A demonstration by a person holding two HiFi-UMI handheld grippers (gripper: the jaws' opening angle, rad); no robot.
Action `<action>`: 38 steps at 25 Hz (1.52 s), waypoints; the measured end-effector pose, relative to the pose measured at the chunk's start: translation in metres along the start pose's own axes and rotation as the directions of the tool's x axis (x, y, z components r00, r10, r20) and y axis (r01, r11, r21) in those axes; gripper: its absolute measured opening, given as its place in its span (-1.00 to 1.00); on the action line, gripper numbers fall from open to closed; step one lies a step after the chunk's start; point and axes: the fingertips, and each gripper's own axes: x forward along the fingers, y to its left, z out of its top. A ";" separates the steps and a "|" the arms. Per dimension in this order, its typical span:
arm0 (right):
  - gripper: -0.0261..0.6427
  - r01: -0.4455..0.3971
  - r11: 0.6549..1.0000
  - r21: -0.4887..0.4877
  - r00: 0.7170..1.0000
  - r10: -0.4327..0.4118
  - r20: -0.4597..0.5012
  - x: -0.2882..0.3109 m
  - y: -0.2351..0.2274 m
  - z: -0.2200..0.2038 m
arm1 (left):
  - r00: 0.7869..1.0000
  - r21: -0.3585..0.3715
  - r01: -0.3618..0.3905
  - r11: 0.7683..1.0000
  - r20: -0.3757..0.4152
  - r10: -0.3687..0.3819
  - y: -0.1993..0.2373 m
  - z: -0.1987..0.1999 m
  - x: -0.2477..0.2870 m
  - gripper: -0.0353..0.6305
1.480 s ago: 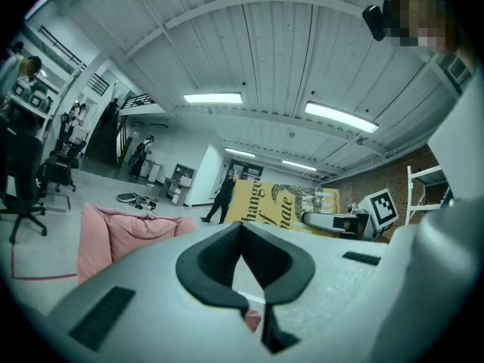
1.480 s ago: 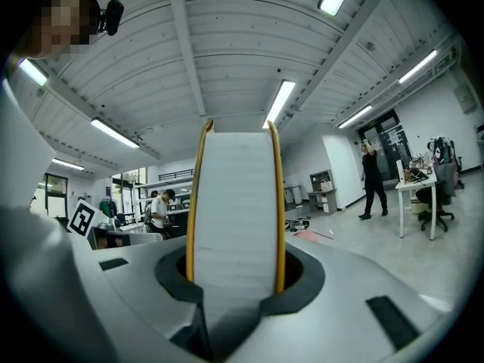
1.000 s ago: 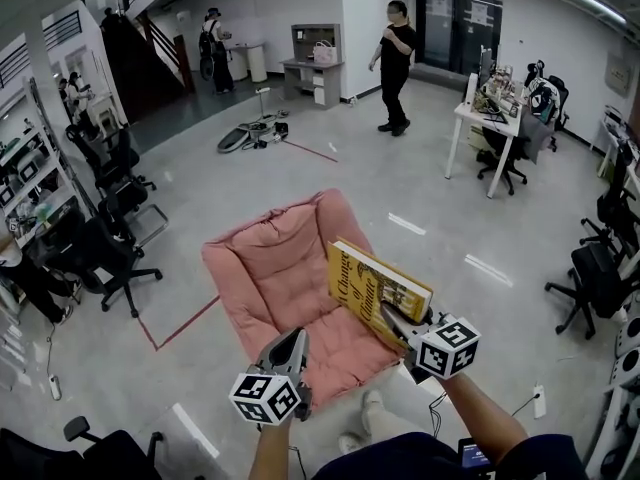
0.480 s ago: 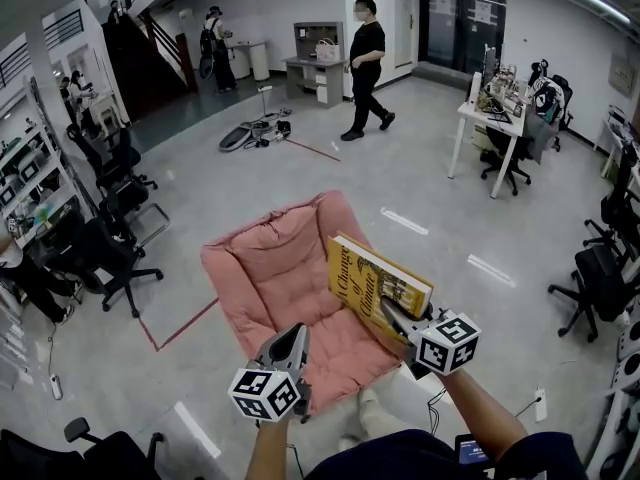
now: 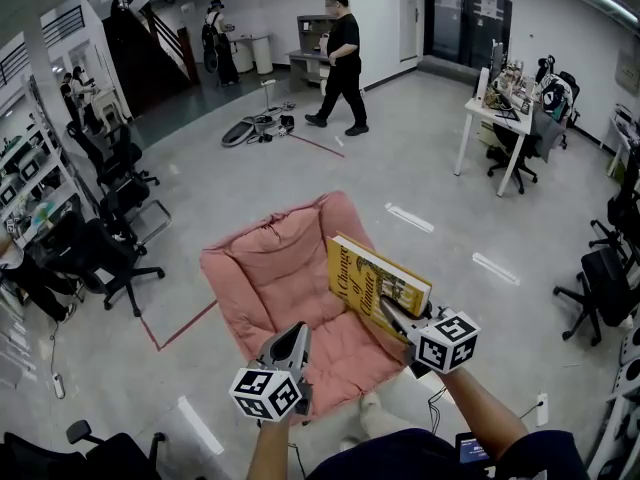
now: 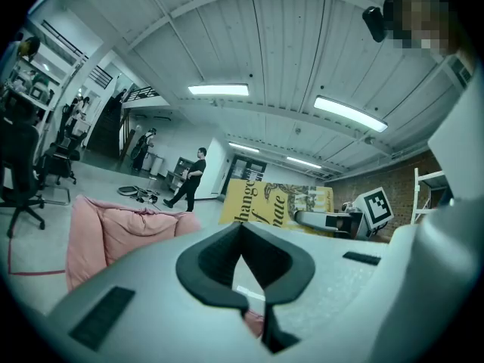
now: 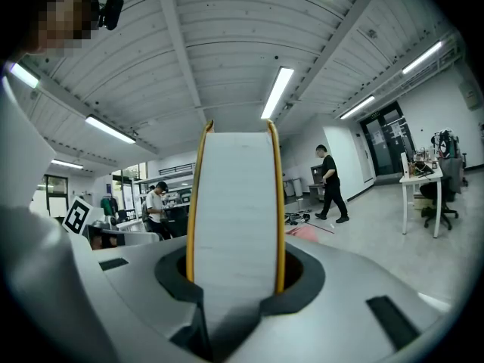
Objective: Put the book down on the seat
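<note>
A yellow hardback book (image 5: 375,283) stands tilted in the air over the right side of a pink cushioned chair (image 5: 280,278). My right gripper (image 5: 392,323) is shut on its lower edge. In the right gripper view the book's white page edge (image 7: 236,218) fills the gap between the jaws. My left gripper (image 5: 293,336) hovers over the seat's front edge, left of the book, with its fingers together and nothing in them. From the left gripper view I see the book's cover (image 6: 276,203) at the right and the chair's pink back (image 6: 113,237) at the left.
Black office chairs (image 5: 105,258) stand at the left, more at the right edge. A white desk (image 5: 505,118) is at the back right. A person in black (image 5: 340,63) walks across the back floor near scattered gear (image 5: 255,126). Red tape (image 5: 180,326) runs under the chair.
The person in black has walked leftward across the back of the room. Both grippers and the book keep almost the same place over the chair.
</note>
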 end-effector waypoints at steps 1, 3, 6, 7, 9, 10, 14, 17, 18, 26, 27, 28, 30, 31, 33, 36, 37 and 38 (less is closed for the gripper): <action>-0.47 -0.001 1.000 0.001 1.000 0.001 -0.002 0.002 -0.003 0.000 | 1.000 -0.002 -0.002 1.000 0.000 0.002 0.001 0.000 0.003 -0.88; -0.47 0.000 1.000 0.003 1.000 0.000 -0.005 0.007 -0.010 0.000 | 1.000 -0.004 -0.004 1.000 -0.002 0.004 0.003 0.000 0.010 -0.88; -0.47 0.001 1.000 0.009 1.000 0.000 -0.011 0.016 -0.019 0.000 | 1.000 -0.009 -0.007 1.000 -0.008 0.007 0.008 -0.001 0.020 -0.88; -0.47 0.000 1.000 0.010 1.000 0.000 -0.014 0.018 -0.022 0.000 | 1.000 -0.012 -0.009 1.000 -0.011 0.009 0.009 -0.001 0.024 -0.88; -0.47 -0.001 1.000 0.014 1.000 0.001 -0.020 0.022 -0.027 0.000 | 1.000 -0.017 -0.011 1.000 -0.016 0.011 0.011 -0.002 0.029 -0.88; -0.47 0.000 1.000 0.017 1.000 0.001 -0.024 0.024 -0.029 -0.001 | 1.000 -0.019 -0.011 1.000 -0.019 0.011 0.012 -0.002 0.032 -0.88; -0.47 -0.003 1.000 0.025 0.999 0.004 -0.037 0.036 -0.036 -0.004 | 1.000 -0.027 -0.020 0.999 -0.025 0.019 0.022 -0.003 0.040 -0.88; -0.47 -0.009 1.000 0.027 0.999 0.010 -0.045 0.044 -0.042 -0.003 | 0.999 -0.033 -0.025 0.999 -0.032 0.024 0.025 -0.004 0.049 -0.88; -0.47 -0.010 1.000 0.028 0.999 0.012 -0.048 0.045 -0.044 -0.004 | 0.999 -0.034 -0.025 0.999 -0.037 0.024 0.024 -0.005 0.052 -0.88; -0.47 -0.022 0.999 0.035 0.997 0.024 -0.071 0.068 -0.057 -0.014 | 0.998 -0.041 -0.034 0.999 -0.060 0.032 0.036 -0.014 0.069 -0.88; -0.47 -0.022 0.999 0.036 0.997 0.025 -0.074 0.070 -0.060 -0.014 | 0.998 -0.045 -0.036 0.998 -0.061 0.033 0.037 -0.015 0.072 -0.88; -0.47 -0.023 0.999 0.038 0.997 0.026 -0.079 0.072 -0.063 -0.015 | 0.997 -0.048 -0.038 0.998 -0.063 0.035 0.038 -0.015 0.075 -0.88; -0.47 -0.023 0.999 0.041 0.996 0.027 -0.088 0.075 -0.069 -0.016 | 0.997 -0.052 -0.041 0.998 -0.069 0.037 0.039 -0.016 0.082 -0.88; -0.47 -0.023 0.999 0.043 0.995 0.027 -0.092 0.078 -0.072 -0.017 | 0.997 -0.051 -0.043 0.998 -0.073 0.039 0.040 -0.016 0.085 -0.88; -0.47 -0.022 0.999 0.047 0.995 0.026 -0.099 0.084 -0.077 -0.018 | 0.996 -0.048 -0.046 0.998 -0.081 0.042 0.044 -0.018 0.091 -0.88; -0.47 -0.021 0.998 0.053 0.994 0.027 -0.109 0.092 -0.084 -0.022 | 0.995 -0.060 -0.048 0.997 -0.088 0.043 0.050 -0.021 0.100 -0.88; -0.47 -0.020 0.998 0.054 0.993 0.026 -0.113 0.094 -0.086 -0.024 | 0.995 -0.065 -0.050 0.997 -0.090 0.044 0.053 -0.023 0.102 -0.88; -0.47 -0.019 0.998 0.057 0.993 0.025 -0.119 0.097 -0.088 -0.027 | 0.995 -0.070 -0.052 0.996 -0.094 0.045 0.056 -0.025 0.104 -0.88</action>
